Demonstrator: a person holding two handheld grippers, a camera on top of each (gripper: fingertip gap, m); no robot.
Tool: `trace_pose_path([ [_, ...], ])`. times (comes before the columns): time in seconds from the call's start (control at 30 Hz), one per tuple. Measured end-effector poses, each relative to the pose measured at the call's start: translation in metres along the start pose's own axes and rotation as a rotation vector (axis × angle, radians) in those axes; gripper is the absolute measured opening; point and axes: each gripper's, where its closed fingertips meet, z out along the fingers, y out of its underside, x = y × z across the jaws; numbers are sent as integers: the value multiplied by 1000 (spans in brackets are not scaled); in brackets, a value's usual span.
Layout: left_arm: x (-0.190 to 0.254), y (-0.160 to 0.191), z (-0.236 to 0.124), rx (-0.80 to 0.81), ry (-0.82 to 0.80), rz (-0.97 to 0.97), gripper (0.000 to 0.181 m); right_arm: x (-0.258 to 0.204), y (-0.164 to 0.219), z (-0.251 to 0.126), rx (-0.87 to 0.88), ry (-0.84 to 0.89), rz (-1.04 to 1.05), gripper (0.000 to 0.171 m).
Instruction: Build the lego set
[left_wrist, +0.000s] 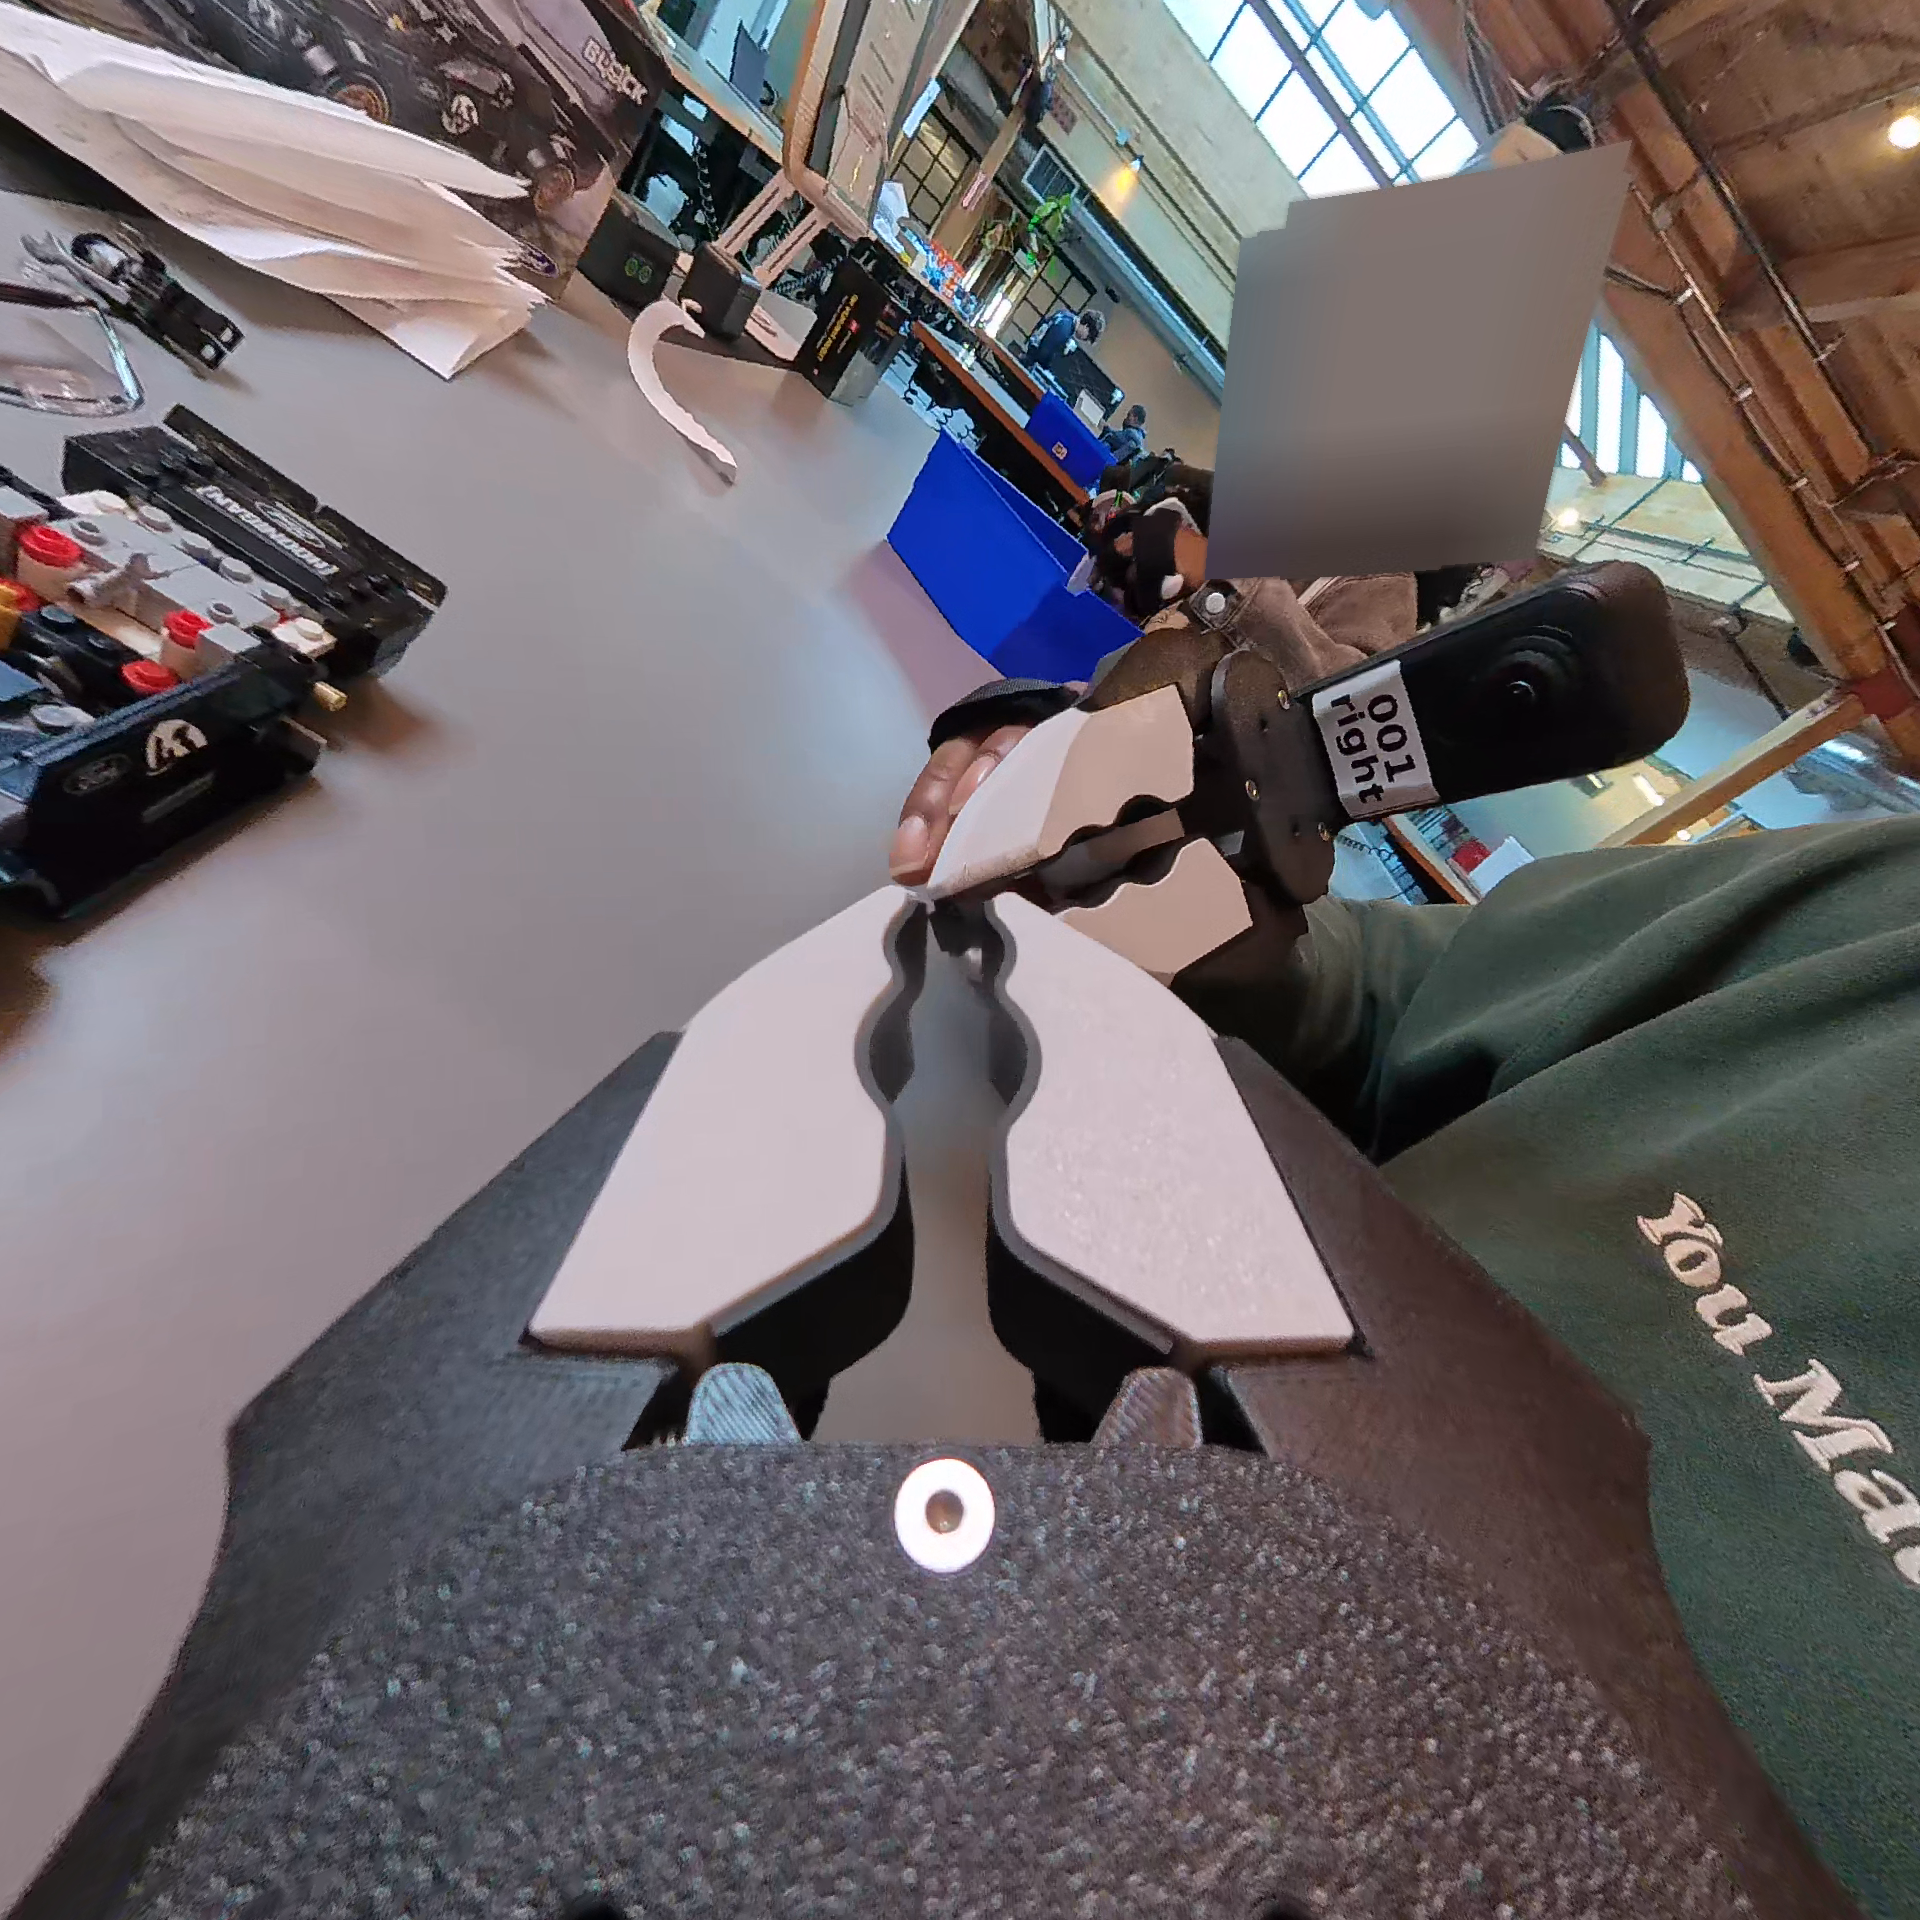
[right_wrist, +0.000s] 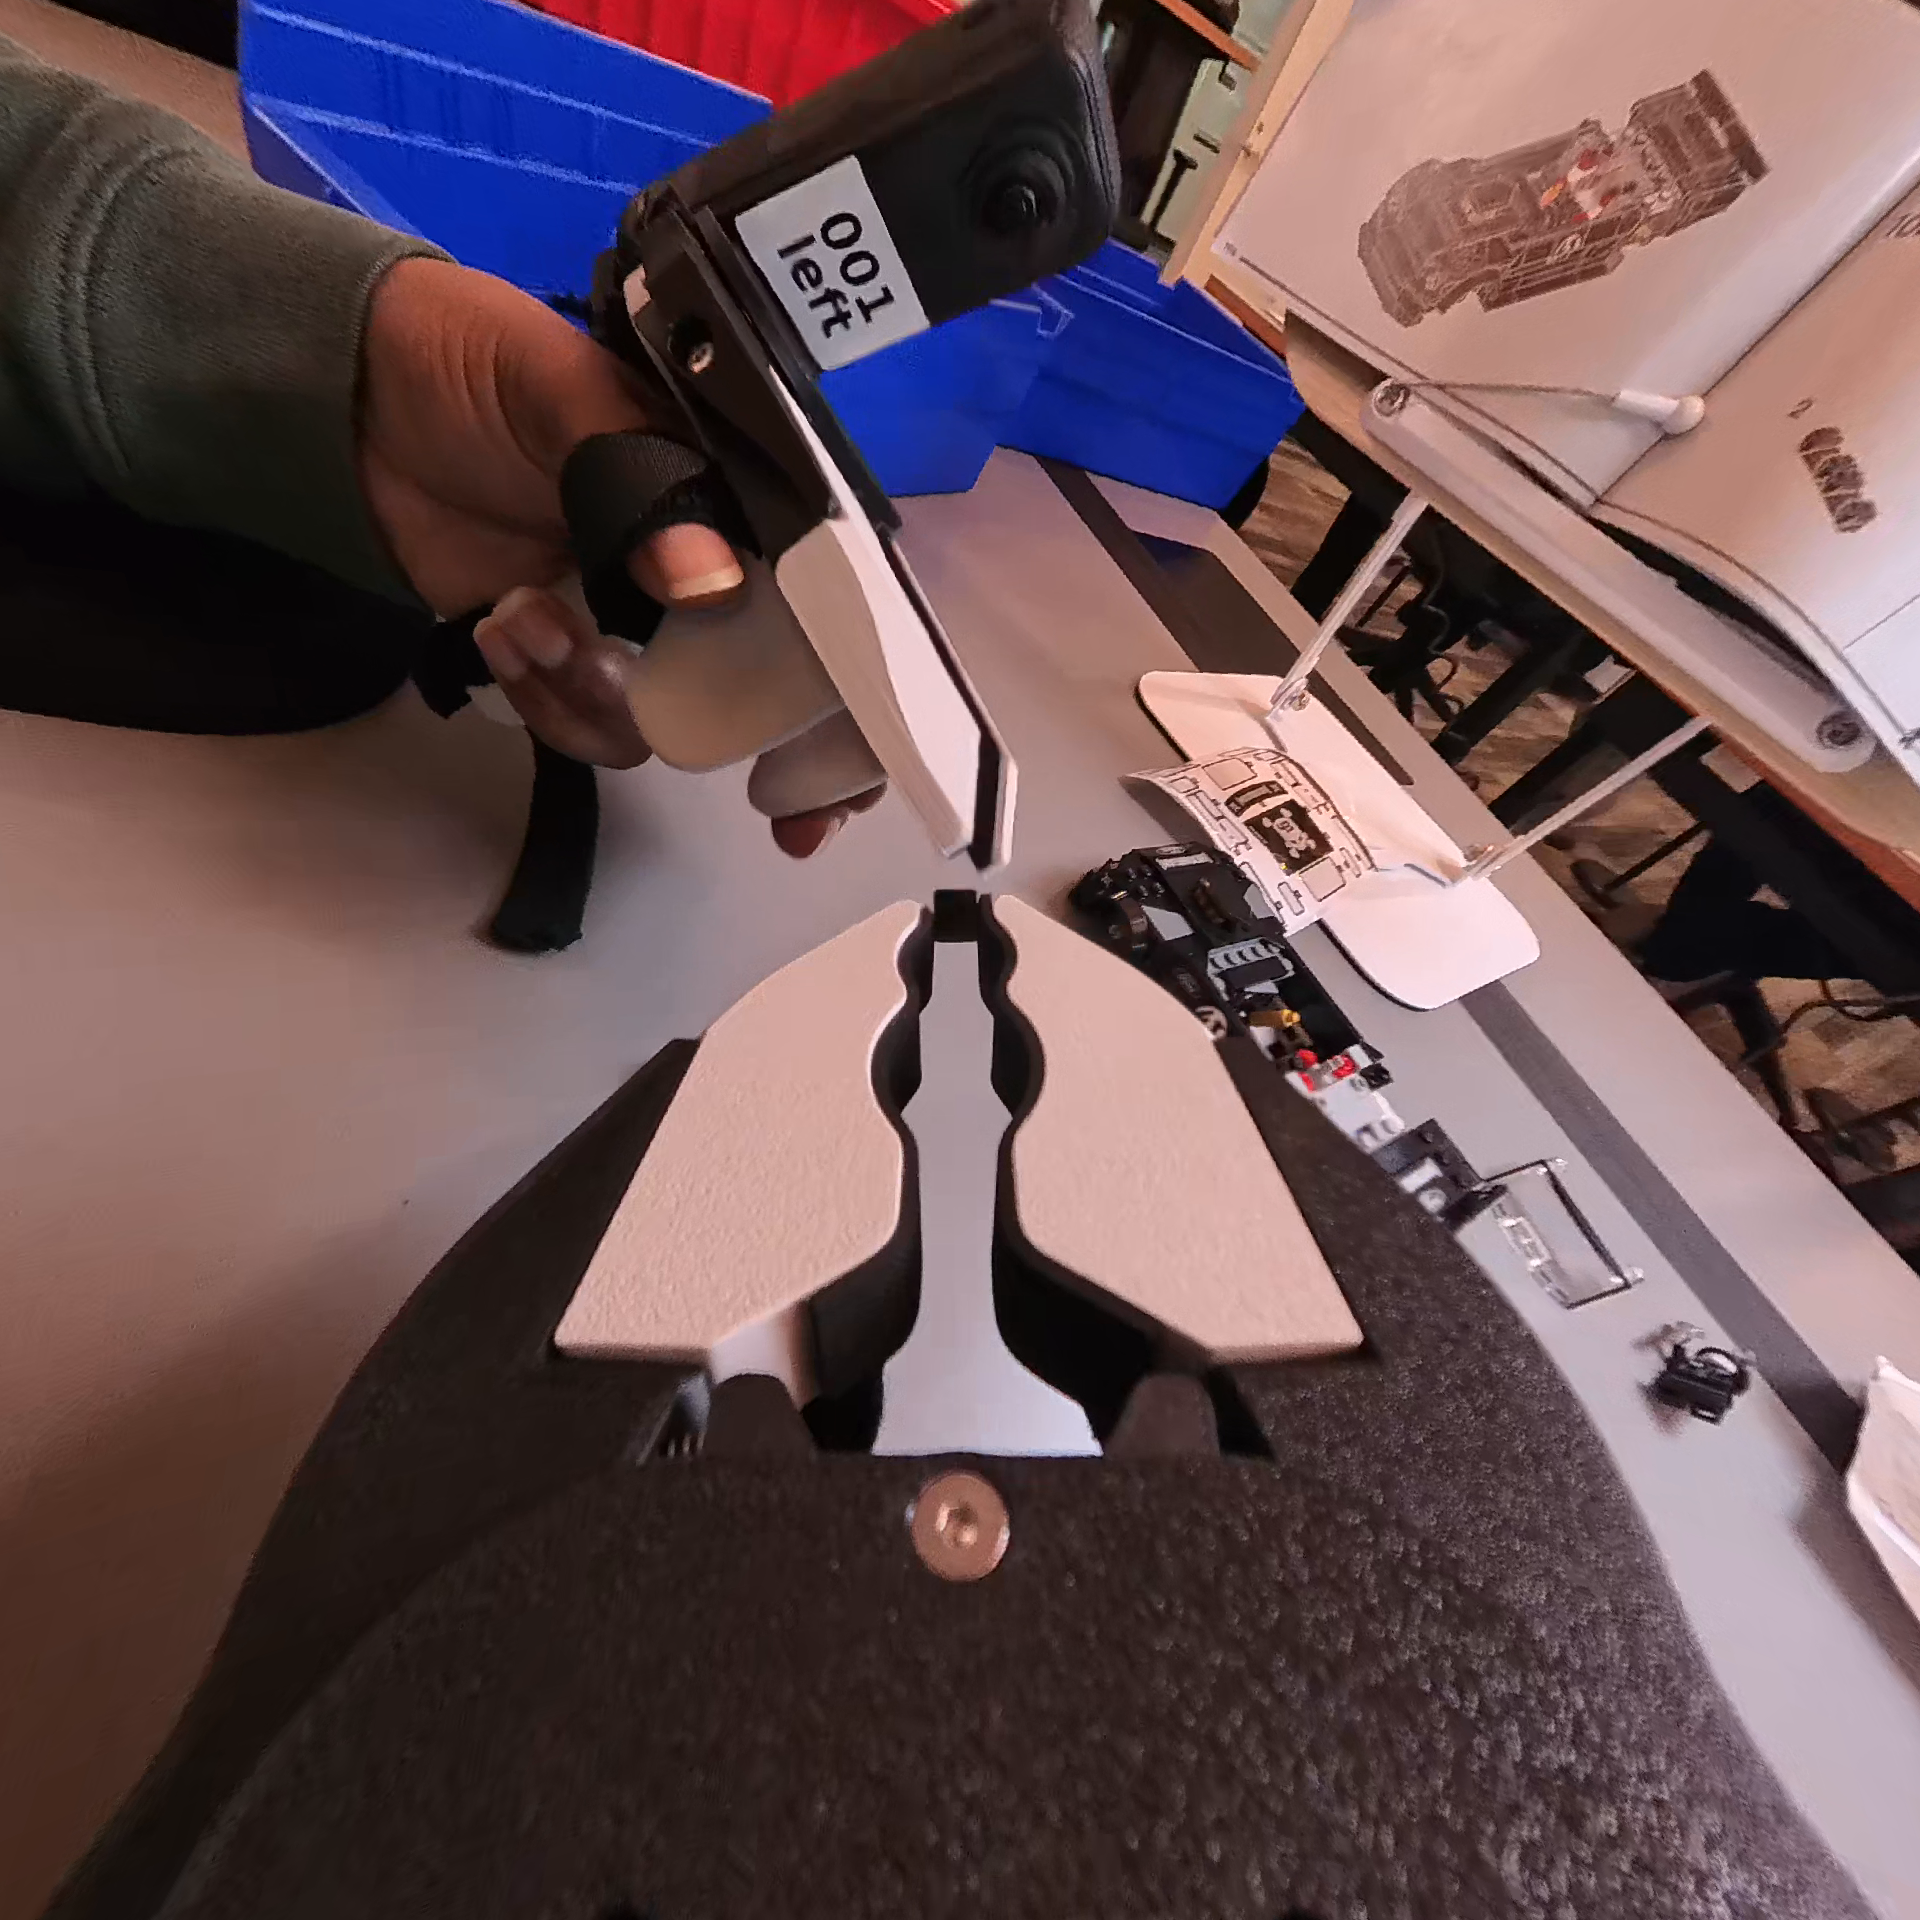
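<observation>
Grippers meeting tip to tip above the grey table (right_wrist: 260, 1039), both lifted clear of it; right gripper (right_wrist: 957, 912) is pinching a small black piece (right_wrist: 956, 916) between its nearly closed fingertips, the piece sitting at the very front of the fingers; left gripper (left_wrist: 948, 920) is likewise drawn almost together on a small dark part (left_wrist: 954, 935) at its tips, though whether that part is a separate brick or the same one cannot be told; in the right wrist view the left gripper's fingers are coming down edge-on, just above the black piece and close to touching it. Partly built black car model (right_wrist: 1236, 987) is lying on the table to the right of the right gripper's fingers, near a sticker sheet (right_wrist: 1262, 831) and an instruction booklet (right_wrist: 1558, 208) on a stand; loose parts are resting farther right. Step in hand, by judgement: joining or passing a small element in mid-air; next move is calling for careful alignment of the tips and a gentle press, since a piece this small could slip or twist out of either pinch.
</observation>
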Motion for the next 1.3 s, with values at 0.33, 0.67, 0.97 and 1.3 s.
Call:
trace_pose_path([
  [0.33,-32,56,-6,-419,-266,450,23,-25,58,-9,-284,-361,231,8],
  [0.67,-40,92,4,-624,-277,618,22,-43,74,-7,-395,-475,258,8],
  [0.97,-42,92,6,-622,-294,681,11,-45,77,-7,-503,-517,187,8],
  [1.3,-42,92,7,-616,-299,699,12,-46,79,-10,-551,-569,201,8],
])
